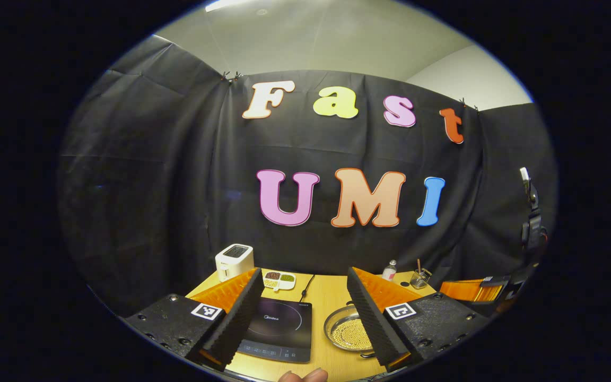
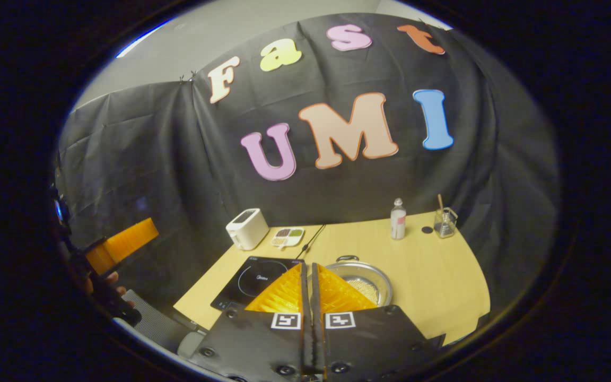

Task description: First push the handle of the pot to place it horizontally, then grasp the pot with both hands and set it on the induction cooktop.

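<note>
Wooden table (image 2: 433,276) bears pot (image 2: 361,278), partly hidden behind right gripper (image 2: 311,273).

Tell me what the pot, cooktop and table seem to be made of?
Pot: likely steel, silvery with a bright, reflective rim.
Cooktop: probably glass-ceramic, a flat glossy black slab with a printed ring.
Table: looks like wood or laminate, pale tan and matte; grain too faint to tell.

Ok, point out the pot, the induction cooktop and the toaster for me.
pot (image 2: 377,276), right gripper view, on its far inner wall.
induction cooktop (image 1: 279,323), left gripper view, on its glass top.
toaster (image 2: 247,229), right gripper view, on its front side.
</note>
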The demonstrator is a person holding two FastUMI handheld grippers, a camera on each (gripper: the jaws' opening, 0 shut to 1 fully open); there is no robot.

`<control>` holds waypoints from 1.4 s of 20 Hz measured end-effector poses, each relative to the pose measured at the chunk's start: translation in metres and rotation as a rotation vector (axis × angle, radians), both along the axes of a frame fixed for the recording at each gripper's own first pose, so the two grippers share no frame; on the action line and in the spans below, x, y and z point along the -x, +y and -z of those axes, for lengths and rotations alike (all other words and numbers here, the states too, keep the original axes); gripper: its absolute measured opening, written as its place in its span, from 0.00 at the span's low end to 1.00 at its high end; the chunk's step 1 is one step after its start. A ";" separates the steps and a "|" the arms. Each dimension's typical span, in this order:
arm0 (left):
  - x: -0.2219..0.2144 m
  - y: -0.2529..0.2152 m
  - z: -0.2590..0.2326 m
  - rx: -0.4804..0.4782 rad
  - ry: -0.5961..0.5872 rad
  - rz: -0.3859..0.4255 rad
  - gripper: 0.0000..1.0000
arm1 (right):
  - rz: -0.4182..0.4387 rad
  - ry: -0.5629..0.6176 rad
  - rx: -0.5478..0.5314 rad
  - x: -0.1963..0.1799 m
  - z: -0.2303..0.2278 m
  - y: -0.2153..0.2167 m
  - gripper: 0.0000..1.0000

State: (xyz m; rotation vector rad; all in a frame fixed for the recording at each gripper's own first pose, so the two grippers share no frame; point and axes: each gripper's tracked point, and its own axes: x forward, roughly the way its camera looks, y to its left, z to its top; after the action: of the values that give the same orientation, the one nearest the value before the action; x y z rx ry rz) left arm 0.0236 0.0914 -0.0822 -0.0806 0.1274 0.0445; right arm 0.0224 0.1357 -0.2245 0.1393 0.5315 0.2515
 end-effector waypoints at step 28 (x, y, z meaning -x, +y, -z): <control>-0.093 0.051 0.064 0.015 0.073 0.150 0.95 | -0.052 0.554 0.218 0.054 0.280 0.052 0.03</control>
State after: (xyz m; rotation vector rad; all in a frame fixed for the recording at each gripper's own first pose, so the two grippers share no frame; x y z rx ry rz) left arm 0.1166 0.1428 -0.1464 -0.0840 0.2062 -0.1031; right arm -0.0312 0.1876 -0.5042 -0.0210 1.1092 0.2027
